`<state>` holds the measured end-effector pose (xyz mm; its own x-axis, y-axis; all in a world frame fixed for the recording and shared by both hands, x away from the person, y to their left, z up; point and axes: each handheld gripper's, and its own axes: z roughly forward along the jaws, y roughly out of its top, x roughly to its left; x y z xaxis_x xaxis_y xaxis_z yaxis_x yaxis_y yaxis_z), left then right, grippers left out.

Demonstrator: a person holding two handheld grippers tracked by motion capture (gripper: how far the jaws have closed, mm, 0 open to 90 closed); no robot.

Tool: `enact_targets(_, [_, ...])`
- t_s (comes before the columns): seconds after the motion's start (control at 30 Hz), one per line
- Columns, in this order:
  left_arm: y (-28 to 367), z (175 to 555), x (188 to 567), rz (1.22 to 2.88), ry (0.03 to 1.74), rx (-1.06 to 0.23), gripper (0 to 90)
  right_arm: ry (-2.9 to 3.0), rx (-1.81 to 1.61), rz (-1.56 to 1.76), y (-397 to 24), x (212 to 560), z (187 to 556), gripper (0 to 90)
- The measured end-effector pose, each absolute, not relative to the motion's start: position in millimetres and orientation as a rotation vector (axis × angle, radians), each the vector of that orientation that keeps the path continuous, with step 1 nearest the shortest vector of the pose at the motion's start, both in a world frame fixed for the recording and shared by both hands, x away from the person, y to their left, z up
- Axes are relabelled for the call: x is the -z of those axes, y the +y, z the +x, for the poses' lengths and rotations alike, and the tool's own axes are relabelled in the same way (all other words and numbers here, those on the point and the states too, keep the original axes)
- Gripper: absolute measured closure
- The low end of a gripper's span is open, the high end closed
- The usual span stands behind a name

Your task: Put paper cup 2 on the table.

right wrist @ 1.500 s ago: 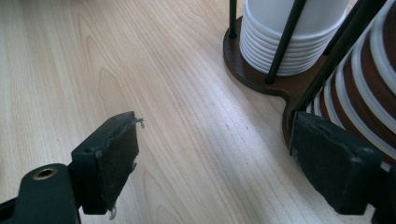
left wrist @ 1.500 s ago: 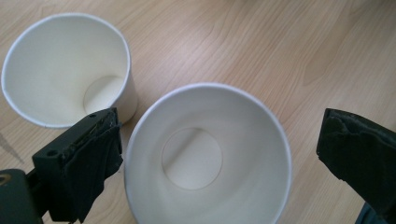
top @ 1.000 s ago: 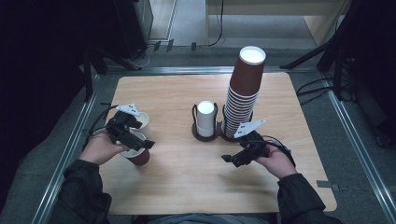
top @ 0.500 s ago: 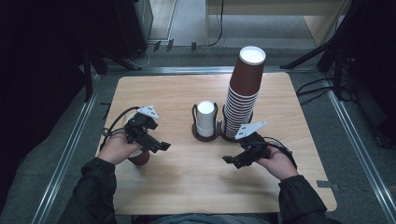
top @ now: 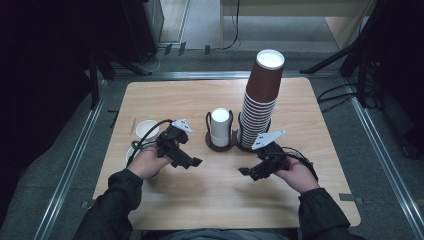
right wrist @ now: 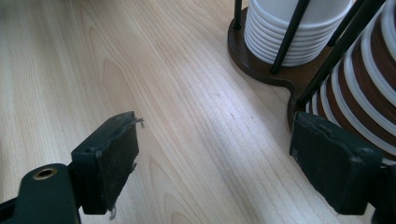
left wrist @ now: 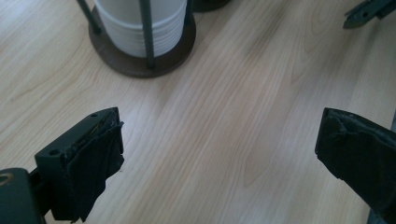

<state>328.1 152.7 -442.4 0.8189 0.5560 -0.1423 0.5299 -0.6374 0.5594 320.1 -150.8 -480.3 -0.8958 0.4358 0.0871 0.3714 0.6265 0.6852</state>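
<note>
My left gripper (top: 192, 162) hangs open over bare wood left of the table's middle, with nothing between its jaws (left wrist: 219, 154). My right gripper (top: 246, 172) is open and empty too, low over the wood (right wrist: 215, 158) in front of the cup holder (right wrist: 261, 67). The dark holder carries a short stack of white cups (top: 220, 126) and a tall stack of brown cups (top: 260, 97). In the left gripper view the white stack (left wrist: 140, 25) stands ahead at the upper left. Behind the left hand stand a white cup (top: 146, 129) and a second cup (top: 131, 152), mostly hidden.
The wooden table (top: 210, 205) has bare surface between and in front of both grippers. Metal rails (top: 65, 175) run along both sides of it. Cables lie on the floor beyond the far edge and at the right.
My left gripper has moved right, away from the cups at the table's left towards the middle. The right gripper has hardly moved.
</note>
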Motion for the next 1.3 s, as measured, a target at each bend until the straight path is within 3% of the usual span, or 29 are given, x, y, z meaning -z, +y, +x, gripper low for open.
enact_targets(0.73, [108.3,327.2,473.3,2.398,0.751,-0.122,1.2,2.77,-1.119,0.666,-146.1,483.9,318.4,16.1])
enact_targets(1.3, [105.9,323.3,478.7,2.408,0.731,-0.134,1.2,2.787,-1.113,0.624,-141.6,485.7,317.2,16.1])
